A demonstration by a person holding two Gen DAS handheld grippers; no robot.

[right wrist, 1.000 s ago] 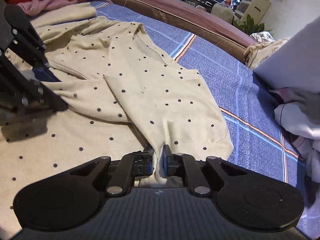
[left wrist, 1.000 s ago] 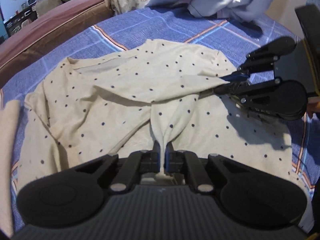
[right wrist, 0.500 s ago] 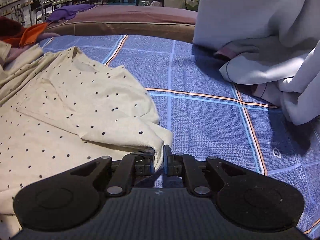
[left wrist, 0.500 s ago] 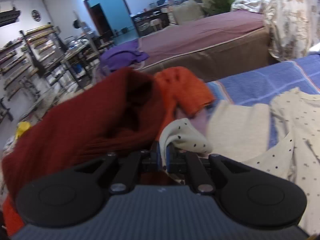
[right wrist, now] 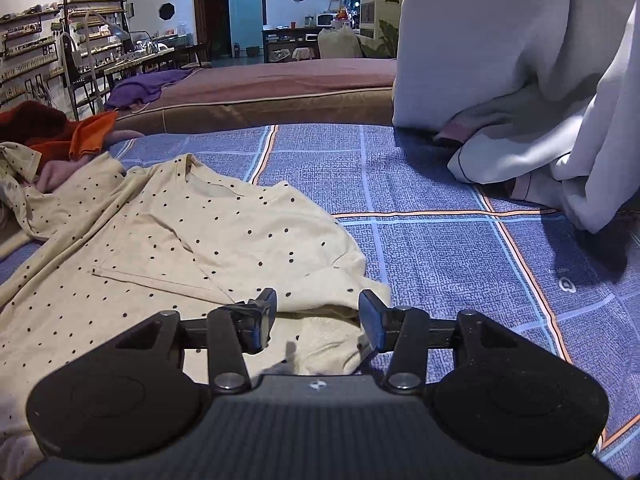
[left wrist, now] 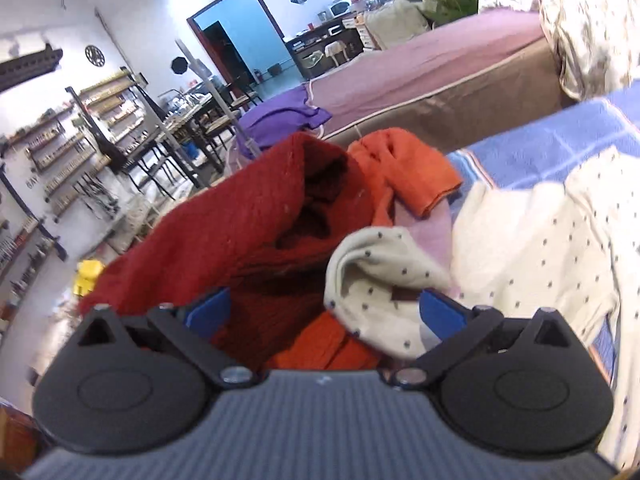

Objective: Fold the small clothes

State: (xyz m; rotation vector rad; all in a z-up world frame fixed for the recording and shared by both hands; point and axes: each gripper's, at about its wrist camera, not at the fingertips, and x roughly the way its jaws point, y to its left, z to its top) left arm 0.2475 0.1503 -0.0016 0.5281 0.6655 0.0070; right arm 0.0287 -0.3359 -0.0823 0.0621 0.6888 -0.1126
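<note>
Both grippers released half second after clamping cloth. Left gripper (left wrist: 326, 312) gaped wide, sleeve cuff (left wrist: 380, 280) lower centre, loose. Right gripper (right wrist: 318, 318) wide over polka-dot shirt (right wrist: 180, 248) lower left on bed (right wrist: 440, 248). Sleeves spread; fold not yet made.

A showroom-like workshop: stocked wall shelves (left wrist: 76, 148) (tools, perhaps), beds (right wrist: 280, 80), microwave (left wrist: 339, 9).

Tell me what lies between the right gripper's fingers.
In the right wrist view, the right gripper stands open, with the dotted shirt's bunched edge lying between its fingers.
</note>
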